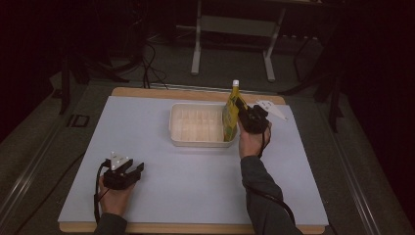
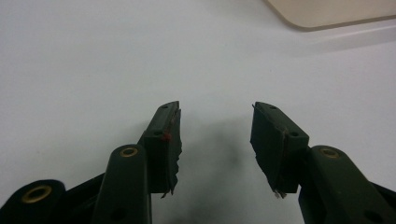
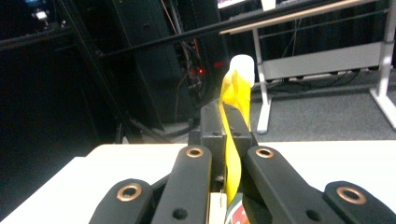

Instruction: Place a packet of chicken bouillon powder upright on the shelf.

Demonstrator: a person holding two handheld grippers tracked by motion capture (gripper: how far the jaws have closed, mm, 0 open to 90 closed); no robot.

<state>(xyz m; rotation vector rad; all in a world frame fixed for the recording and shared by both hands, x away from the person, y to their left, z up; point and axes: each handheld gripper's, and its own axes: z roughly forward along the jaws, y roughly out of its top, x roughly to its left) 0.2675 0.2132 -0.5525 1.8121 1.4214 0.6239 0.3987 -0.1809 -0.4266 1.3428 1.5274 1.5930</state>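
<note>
A yellow pouch (image 1: 231, 111) with a white cap stands upright at the right end of a shallow white tray (image 1: 198, 138). My right gripper (image 1: 242, 106) is shut on the pouch's upper edge. In the right gripper view the yellow pouch (image 3: 232, 140) is pinched flat between the two black jaws, and its white cap (image 3: 242, 67) rises above them. My left gripper (image 1: 131, 169) rests low on the white mat near the front left corner, open. In the left gripper view its jaws (image 2: 215, 140) stand apart over bare mat with nothing between them.
A white mat (image 1: 161, 186) covers the wooden table. A grey three-cornered plate (image 1: 272, 110) lies at the back right, behind my right hand. A corner of the tray (image 2: 336, 11) shows at the top of the left gripper view. Desk legs and cables stand beyond the table.
</note>
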